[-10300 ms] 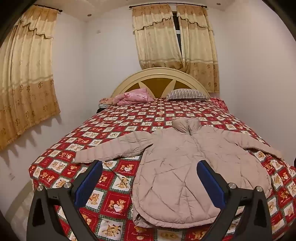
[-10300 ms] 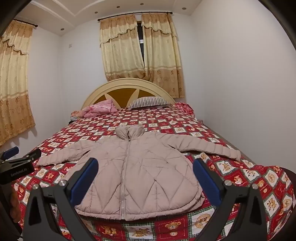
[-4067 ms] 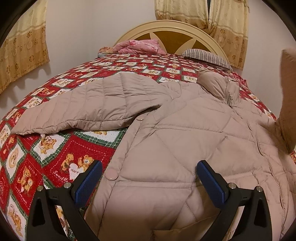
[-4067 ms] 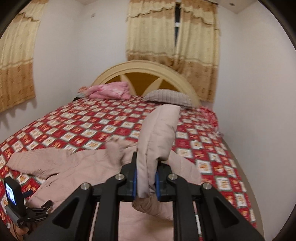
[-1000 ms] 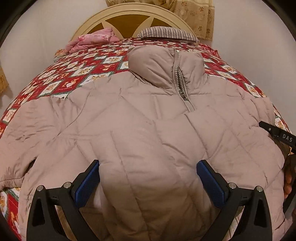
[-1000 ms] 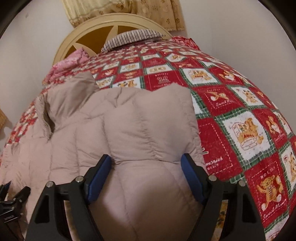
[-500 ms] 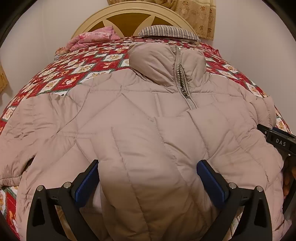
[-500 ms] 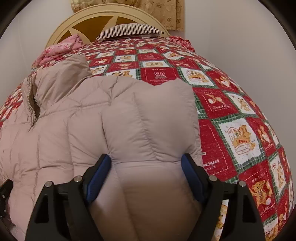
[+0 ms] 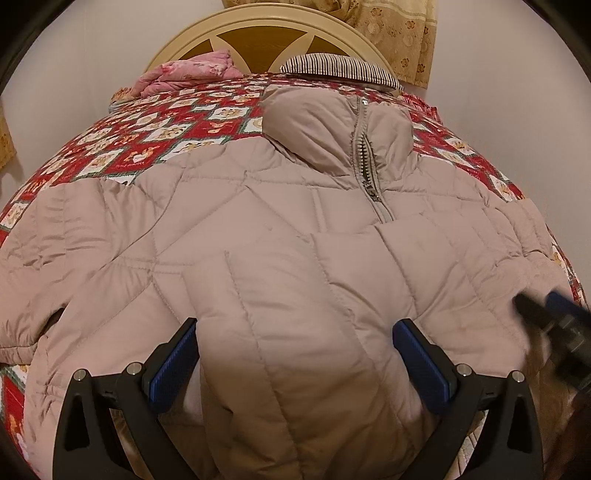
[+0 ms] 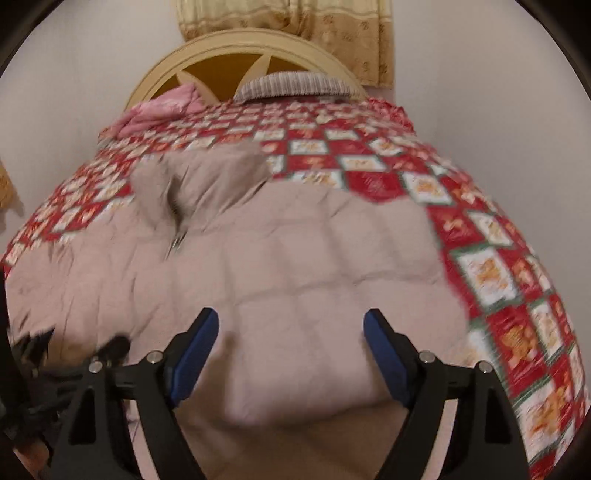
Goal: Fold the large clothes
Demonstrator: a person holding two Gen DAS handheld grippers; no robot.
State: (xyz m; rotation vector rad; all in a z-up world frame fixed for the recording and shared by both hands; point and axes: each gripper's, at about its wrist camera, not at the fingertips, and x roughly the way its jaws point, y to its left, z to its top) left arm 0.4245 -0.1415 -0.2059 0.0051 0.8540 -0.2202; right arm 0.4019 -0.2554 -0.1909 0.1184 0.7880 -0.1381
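Observation:
A beige quilted puffer jacket (image 9: 280, 229) lies front up on the bed, its zipped collar (image 9: 364, 144) pointing to the headboard. A folded sleeve lies across its chest. My left gripper (image 9: 295, 343) is open, its blue pads on either side of that sleeve's end, low over the jacket. My right gripper (image 10: 291, 339) is open over the jacket's right half (image 10: 314, 251), holding nothing; this view is blurred. The right gripper also shows at the left wrist view's right edge (image 9: 554, 325), blurred.
The bed has a red patchwork quilt (image 9: 155, 140) with bear prints. A pink blanket (image 9: 192, 74) and a striped pillow (image 9: 336, 66) lie by the cream headboard (image 9: 266, 22). Walls stand close on both sides. Curtains (image 10: 288, 18) hang behind.
My right gripper has pulled back and swung left over the jacket, so more of the bed shows. My left gripper has barely moved. Both stay open.

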